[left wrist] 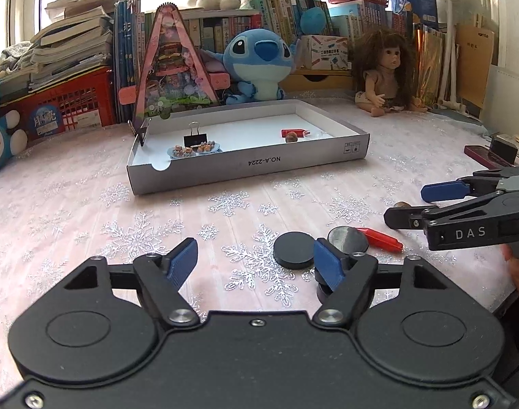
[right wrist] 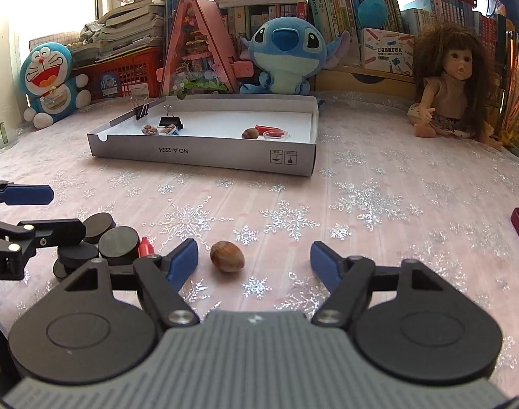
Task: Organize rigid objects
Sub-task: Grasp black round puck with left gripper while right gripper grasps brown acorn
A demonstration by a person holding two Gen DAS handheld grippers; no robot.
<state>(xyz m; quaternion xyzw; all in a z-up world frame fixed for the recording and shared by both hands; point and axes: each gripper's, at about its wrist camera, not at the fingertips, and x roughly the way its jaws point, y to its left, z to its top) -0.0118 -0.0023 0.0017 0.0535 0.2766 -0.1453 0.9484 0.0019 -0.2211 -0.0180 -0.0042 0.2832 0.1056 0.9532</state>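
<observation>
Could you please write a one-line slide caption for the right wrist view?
Open right gripper frames a nut on the snowflake tablecloth, white tray beyond.

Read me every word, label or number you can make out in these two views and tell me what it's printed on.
"NO.A-2224": upside down on the near wall of the white box.
"DAS": on the body of the right claw.
Two small symbol boxes on the white box's wall: too small to read.
Book spines and the red basket label: blurred, unreadable.

Daylight is coming from the blown-out window [right wrist: 58,6] at the back-left. Fisheye is bending both views' edges, corners are vignetting. Shadows are staying soft, focus sharp.
</observation>
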